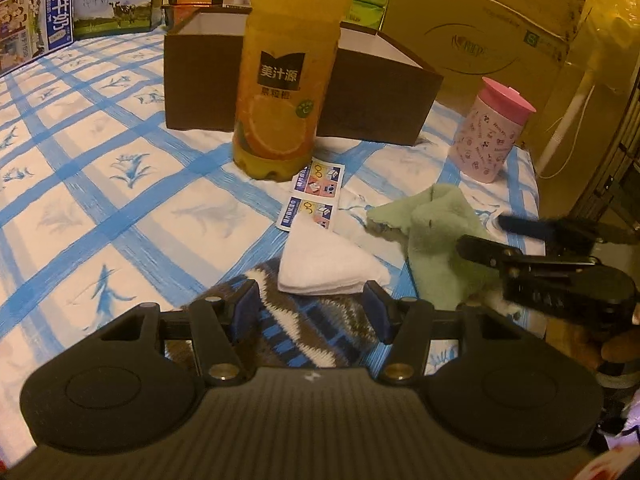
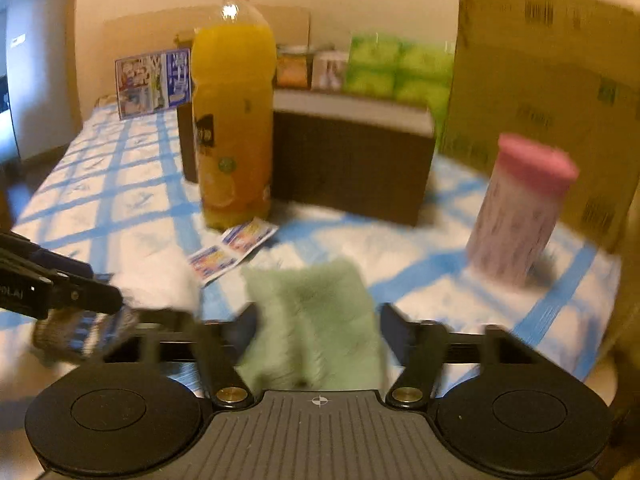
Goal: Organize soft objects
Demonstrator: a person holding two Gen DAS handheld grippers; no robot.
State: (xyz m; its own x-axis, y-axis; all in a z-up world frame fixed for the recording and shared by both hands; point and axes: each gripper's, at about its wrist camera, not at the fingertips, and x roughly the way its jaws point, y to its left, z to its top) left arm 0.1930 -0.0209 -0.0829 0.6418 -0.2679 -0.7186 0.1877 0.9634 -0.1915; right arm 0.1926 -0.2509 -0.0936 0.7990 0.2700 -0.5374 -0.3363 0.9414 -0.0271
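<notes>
My left gripper (image 1: 311, 312) has a brown, blue and white knitted piece (image 1: 308, 336) filling the space between its blue pads, which press on it. A folded white cloth (image 1: 328, 270) lies just past the fingertips. Right of that cloth rests a fluffy green cloth (image 1: 434, 236), with my right gripper (image 1: 482, 234) over its near end. In the right wrist view the green cloth (image 2: 312, 320) sits between the parted fingers of my right gripper (image 2: 320, 328), loose from the right finger. My left gripper (image 2: 96, 280) shows at the left edge, with the knitted piece (image 2: 80, 332) under it.
A tall orange juice bottle (image 1: 280, 80) stands in front of an open brown box (image 1: 200, 80) on the blue-checked bed (image 1: 100, 200). Two printed packets (image 1: 314, 192) lie by the bottle. A pink-lidded cup (image 1: 490, 136) stands right, near the bed edge. Cartons (image 1: 488, 28) line the back.
</notes>
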